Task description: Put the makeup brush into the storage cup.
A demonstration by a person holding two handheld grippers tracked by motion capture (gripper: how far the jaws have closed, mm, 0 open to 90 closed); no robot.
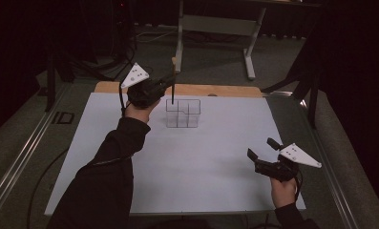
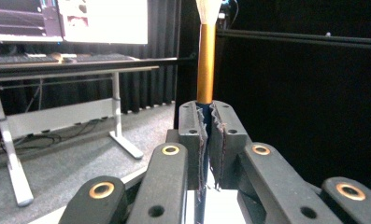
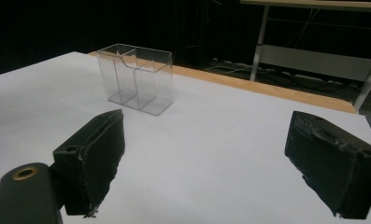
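A brush (image 1: pixel 173 78) stands upright with a dark handle, a gold ferrule (image 2: pixel 205 60) and pale bristles on top. My left gripper (image 1: pixel 169 82) is shut on its handle, and the pads (image 2: pixel 219 135) press on it from both sides in the left gripper view. The handle's lower end hangs at the left rear corner of a clear plastic organiser (image 1: pixel 182 113) with compartments; I cannot tell whether it is inside. My right gripper (image 1: pixel 262 148) rests near the front right of the white sheet, open with nothing between its fingers (image 3: pixel 96 154). The organiser (image 3: pixel 136 77) lies ahead of it.
The white sheet (image 1: pixel 201 162) covers a wooden tabletop (image 1: pixel 225 90) whose far edge shows behind the organiser. A desk frame (image 1: pixel 215 28) stands on the floor beyond the table. Dark curtains surround the area.
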